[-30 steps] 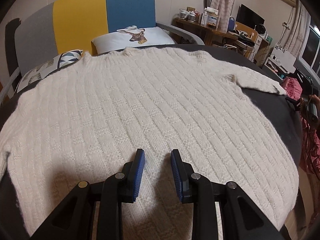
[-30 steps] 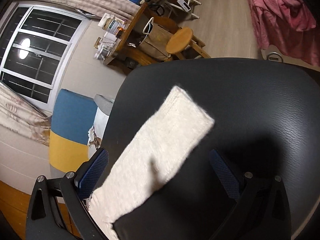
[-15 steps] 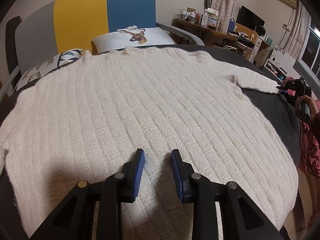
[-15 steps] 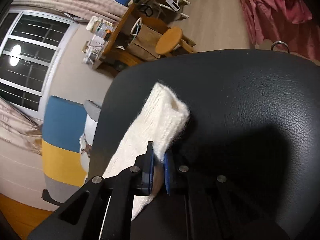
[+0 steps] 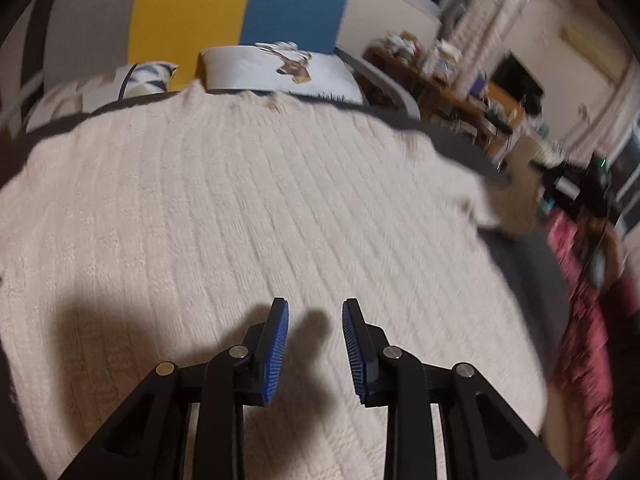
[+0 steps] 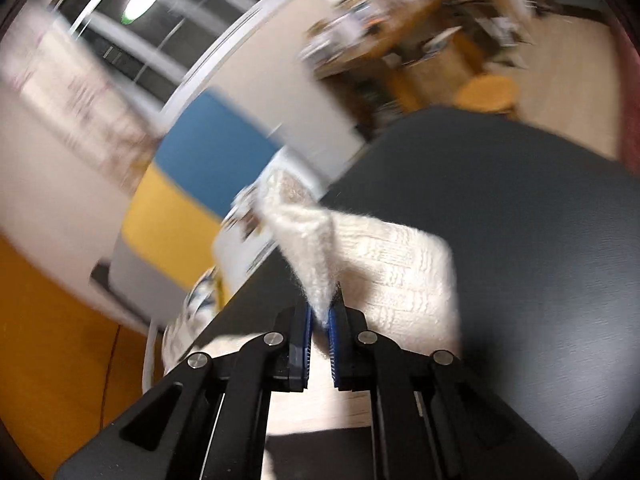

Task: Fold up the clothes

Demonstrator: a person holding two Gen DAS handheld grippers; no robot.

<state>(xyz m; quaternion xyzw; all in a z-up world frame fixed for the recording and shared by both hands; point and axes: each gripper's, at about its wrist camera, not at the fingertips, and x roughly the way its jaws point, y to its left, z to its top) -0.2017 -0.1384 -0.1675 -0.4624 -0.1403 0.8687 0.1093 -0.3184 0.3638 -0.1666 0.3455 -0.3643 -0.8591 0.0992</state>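
The right tongs (image 6: 320, 320) are clamped on the end of the sweater's sleeve (image 6: 372, 264), and the knit rises from the pads in a pinched ridge while the cuff droops back over itself. The sleeve end hangs clear of the dark bench (image 6: 520, 220), probably so it can be carried inward across the sweater without dragging. The blur around it suits a quick swing.

The left tongs (image 5: 315, 316) stand apart with nothing between them, hovering just over the lower part of the cream sweater (image 5: 240, 200), close enough to throw a shadow on it. From there they could likely pin the body flat while the sleeve comes over, though that is only a guess.

The sweater lies spread face-flat, covering most of the bench, its neckline at the far edge. Just beyond the neckline sits a deer-print pillow (image 5: 280, 72), and behind that a yellow and blue backrest (image 5: 240, 4).
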